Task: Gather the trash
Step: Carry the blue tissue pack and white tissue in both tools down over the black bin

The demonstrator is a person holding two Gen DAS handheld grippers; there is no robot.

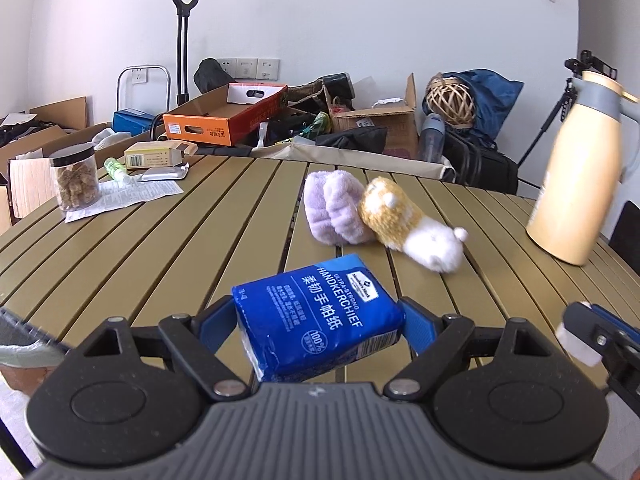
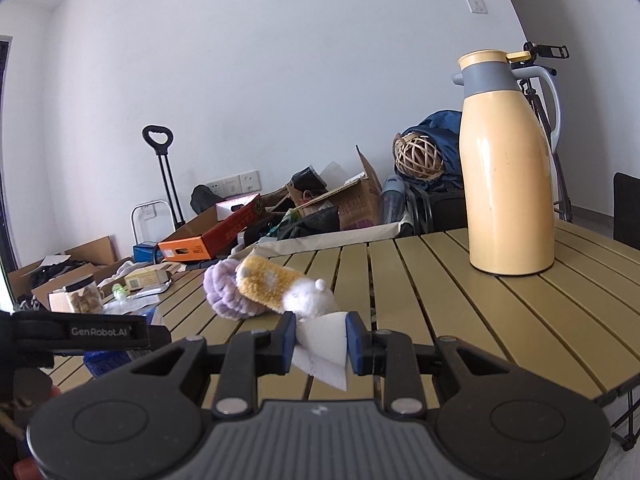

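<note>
My left gripper [image 1: 316,320] is shut on a blue handkerchief tissue pack [image 1: 316,316] and holds it just above the slatted table [image 1: 160,248]. My right gripper [image 2: 321,338] is shut on a white crumpled tissue [image 2: 324,348], held above the table's near edge. The right gripper also shows at the right edge of the left wrist view [image 1: 580,336], with the white tissue in it. A printed paper slip [image 1: 132,196] and a foil blister pack [image 1: 164,174] lie at the table's far left.
A purple and orange plush toy [image 1: 372,216] lies mid-table. A yellow thermos jug [image 2: 508,168] stands at the right. A jar of snacks [image 1: 76,176], a small green bottle [image 1: 116,168] and a carton [image 1: 156,154] sit far left. Boxes and bags clutter the floor behind.
</note>
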